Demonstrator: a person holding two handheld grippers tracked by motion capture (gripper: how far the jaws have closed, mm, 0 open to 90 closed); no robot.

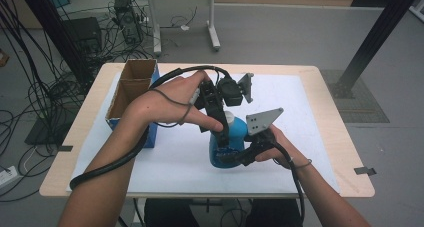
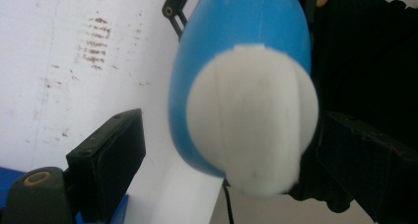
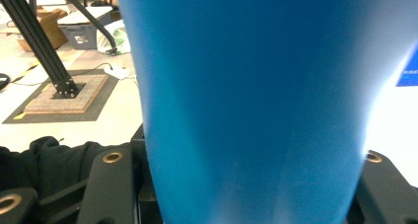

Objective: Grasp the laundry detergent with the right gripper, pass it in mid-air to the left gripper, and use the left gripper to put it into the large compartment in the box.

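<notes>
A blue bottle (image 1: pixel 236 137) with a white cap (image 1: pixel 228 118) stands on the white sheet (image 1: pixel 175 157) near the table's front centre. My right gripper (image 1: pixel 235 157) is shut on the bottle's lower body. In the right gripper view the blue wall (image 3: pixel 256 86) sits tight between both jaws of that gripper (image 3: pixel 241 160). My left gripper (image 1: pixel 223 129) comes down from above over the cap. In the left gripper view the cap (image 2: pixel 251 125) lies between the jaws of the left gripper (image 2: pixel 226 130). That gripper is open, with a gap at the left jaw.
An open cardboard box (image 1: pixel 132 94) with a blue side stands at the sheet's left edge. Bare wooden table (image 1: pixel 320 87) borders the sheet. A black frame post (image 1: pixel 370 37) rises at the back right, and cables (image 1: pixel 40 87) cover the floor at left.
</notes>
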